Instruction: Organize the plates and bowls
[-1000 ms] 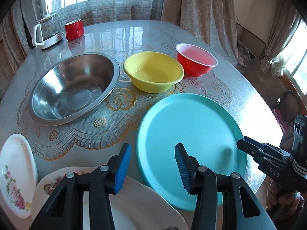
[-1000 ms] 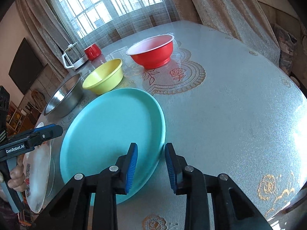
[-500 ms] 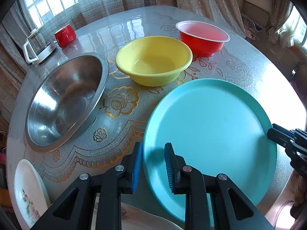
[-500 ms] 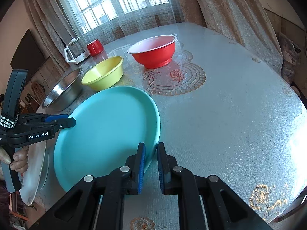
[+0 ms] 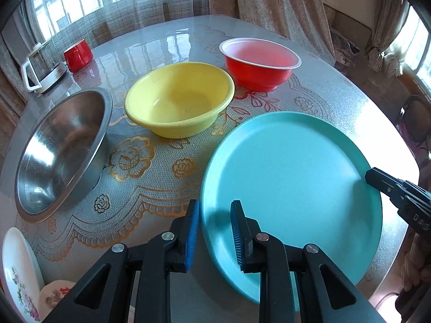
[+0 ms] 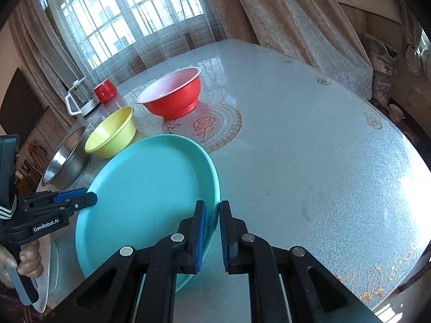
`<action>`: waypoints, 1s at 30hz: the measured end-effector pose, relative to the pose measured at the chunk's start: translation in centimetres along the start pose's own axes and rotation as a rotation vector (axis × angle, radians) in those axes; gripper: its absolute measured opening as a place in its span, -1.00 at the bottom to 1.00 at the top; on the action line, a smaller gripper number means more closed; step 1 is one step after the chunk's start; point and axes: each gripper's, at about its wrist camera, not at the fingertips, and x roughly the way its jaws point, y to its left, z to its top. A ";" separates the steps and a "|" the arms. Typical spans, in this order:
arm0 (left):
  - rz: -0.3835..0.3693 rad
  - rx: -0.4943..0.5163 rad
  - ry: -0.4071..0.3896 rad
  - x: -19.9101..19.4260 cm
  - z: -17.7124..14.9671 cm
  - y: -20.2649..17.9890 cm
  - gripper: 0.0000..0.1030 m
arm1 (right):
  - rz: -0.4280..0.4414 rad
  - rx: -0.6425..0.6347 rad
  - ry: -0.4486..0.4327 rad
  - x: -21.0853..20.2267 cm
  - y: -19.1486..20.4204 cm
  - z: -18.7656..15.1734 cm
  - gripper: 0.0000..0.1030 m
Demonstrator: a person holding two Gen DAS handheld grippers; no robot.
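both grippers have closed in on the teal plate [image 5: 291, 188] since a second ago: the left gripper [image 5: 215, 231], which stood wide over the plate's near-left edge, now has its jaws drawn narrow astride that rim, one blue pad outside and one inside. whether the pads actually press the rim cannot be told from the left wrist view. the right gripper [image 6: 212, 231] has gone from a loose gap to jaws clenched on the plate's rim at lower centre of the right wrist view, so the plate is held on its right side.

by my reading the sorting has barely begun. the plate lies flat on the table [image 6: 309, 148], filling the lower right of the left wrist view. the yellow bowl [image 5: 179, 103], the red bowl [image 5: 260, 62] and the steel bowl [image 5: 63, 150] stand apart in a loose arc across the upper half, none nested. two flowered plates [image 5: 18, 274] sit in the lower left corner, unstacked with the teal one.

for room: the right wrist view shows a broad bare stretch of table on the right side of the frame. on the left the plate's far edge comes close to the yellow bowl, and the steel bowl is just beside that. the table's near edge runs close under the plate.
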 end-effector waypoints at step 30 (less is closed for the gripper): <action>0.114 -0.134 -0.024 -1.6 -1.8 -0.7 -0.47 | -0.047 -0.132 -0.091 0.1 2.0 -1.6 -0.34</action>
